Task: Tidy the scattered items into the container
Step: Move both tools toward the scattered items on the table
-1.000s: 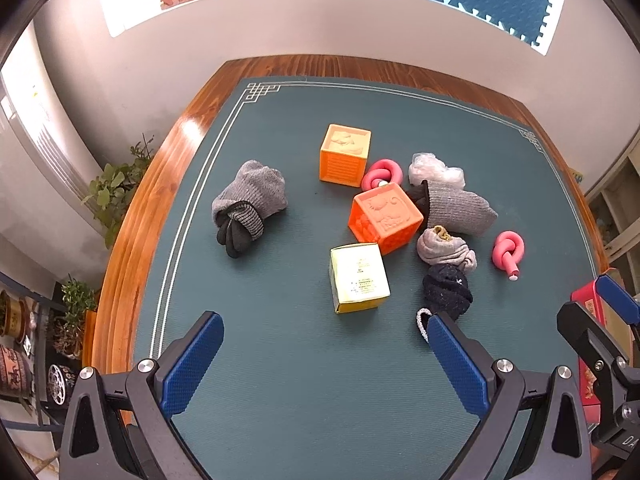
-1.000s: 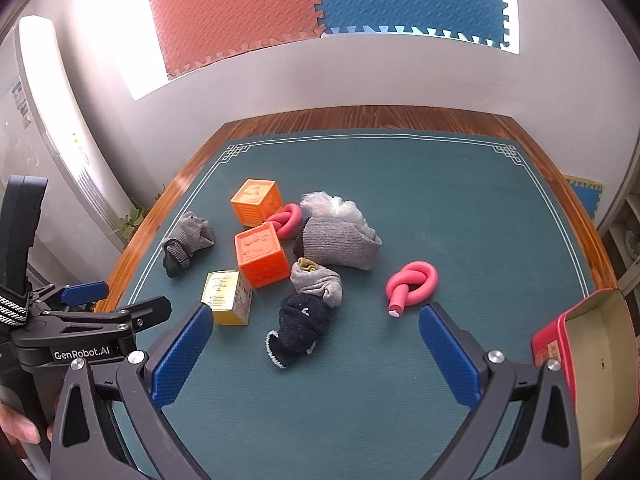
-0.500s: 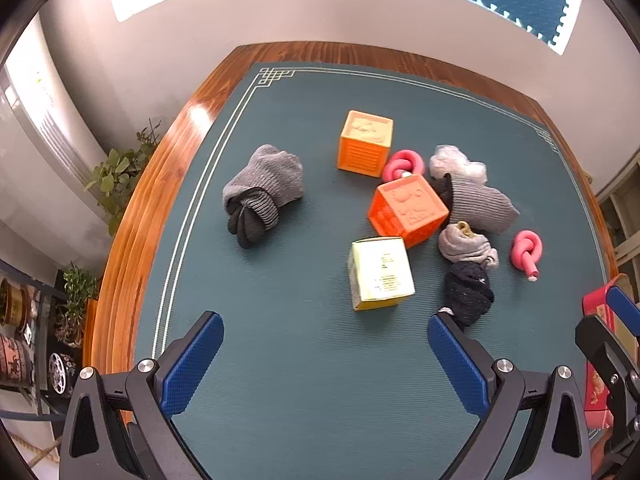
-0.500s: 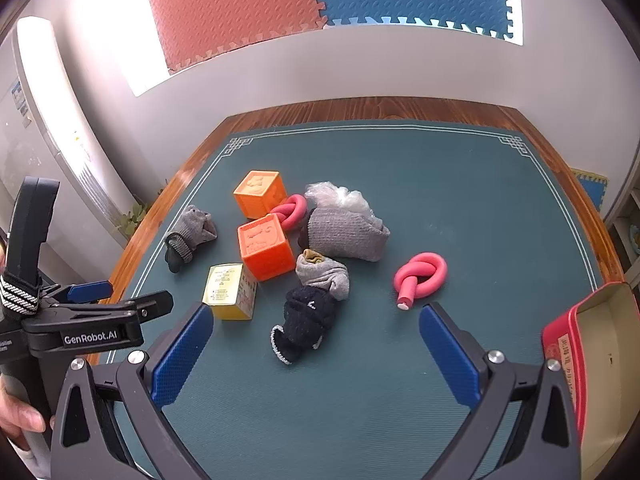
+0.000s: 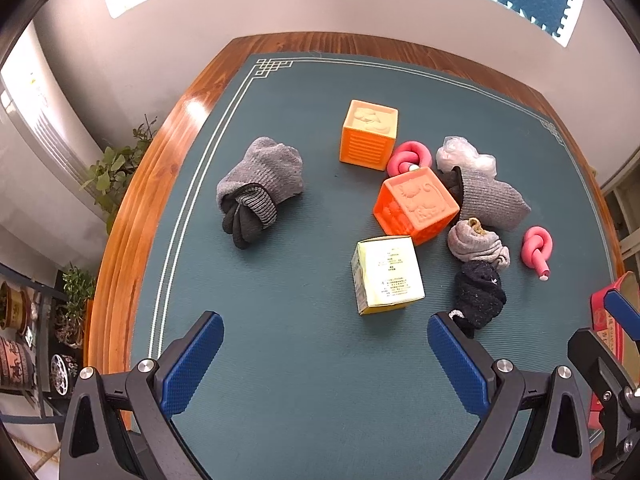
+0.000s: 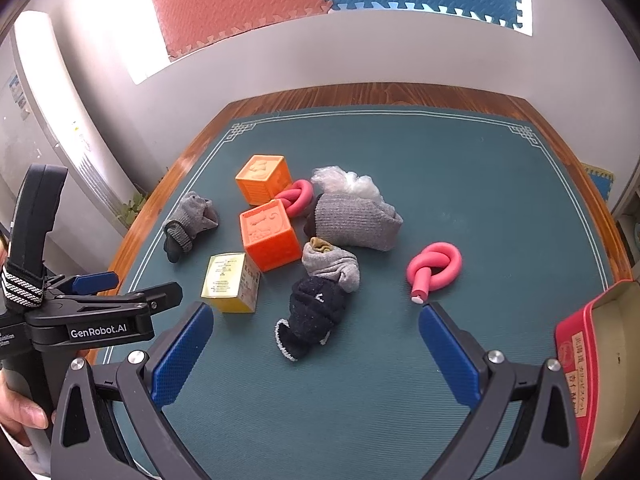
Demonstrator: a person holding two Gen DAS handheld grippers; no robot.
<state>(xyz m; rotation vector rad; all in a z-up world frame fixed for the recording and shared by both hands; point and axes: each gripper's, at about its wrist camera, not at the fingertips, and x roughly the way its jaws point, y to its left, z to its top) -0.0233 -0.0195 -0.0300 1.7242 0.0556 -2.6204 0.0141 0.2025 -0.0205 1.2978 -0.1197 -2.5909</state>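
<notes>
The scattered items lie ahead of both grippers on the green-matted tabletop (image 6: pixel 460 184): a dark navy rolled sock (image 6: pixel 316 312) nearest the right gripper (image 6: pixel 316 354), a pink knotted foam tube (image 6: pixel 434 266) just ahead of its right finger, two orange embossed plastic cubes (image 6: pixel 270 236) and a yellow cardboard box (image 5: pixel 386 274) straight ahead of the left gripper (image 5: pixel 324 358). The red open tin container (image 6: pixel 592 360) sits at the right gripper's right side. Both grippers hang with fingers spread apart, holding nothing.
</notes>
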